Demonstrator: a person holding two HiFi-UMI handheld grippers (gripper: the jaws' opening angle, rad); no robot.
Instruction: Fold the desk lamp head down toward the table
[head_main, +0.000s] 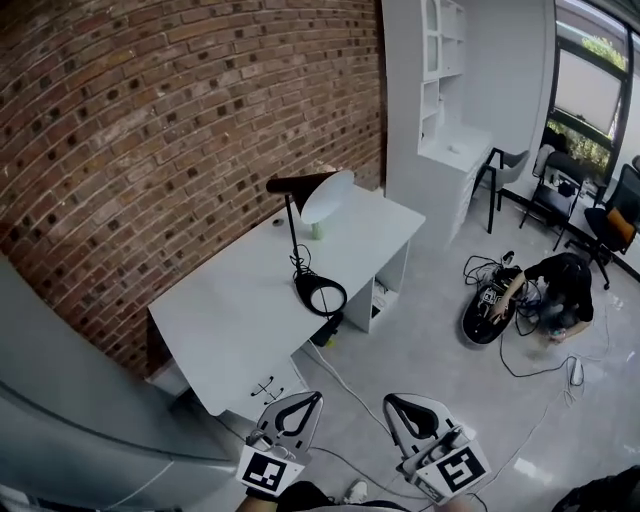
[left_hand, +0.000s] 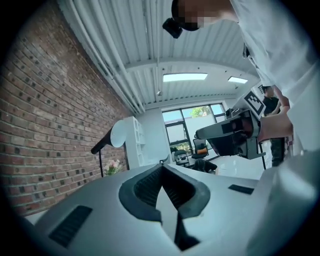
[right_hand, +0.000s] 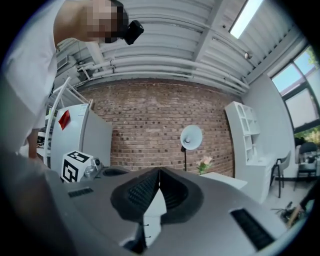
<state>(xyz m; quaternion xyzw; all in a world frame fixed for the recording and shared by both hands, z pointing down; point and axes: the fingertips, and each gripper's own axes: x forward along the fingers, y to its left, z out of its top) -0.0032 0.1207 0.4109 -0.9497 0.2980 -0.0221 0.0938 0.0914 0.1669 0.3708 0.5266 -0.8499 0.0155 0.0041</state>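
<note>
Looked like the approach step: left gripper (head_main: 316, 397) and right gripper (head_main: 391, 401) both closed, empty, well apart from the table (head_main: 225, 315). Needed next to reach the raised lamp head (head_main: 326, 194), probably with opened jaws.

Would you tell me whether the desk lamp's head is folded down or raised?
Raised: the lamp head sits atop its upright pole, well above the desk.

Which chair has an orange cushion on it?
The black chair at the far right edge of the head view has the orange cushion. The grey chair next to the white shelves has no orange.
</note>
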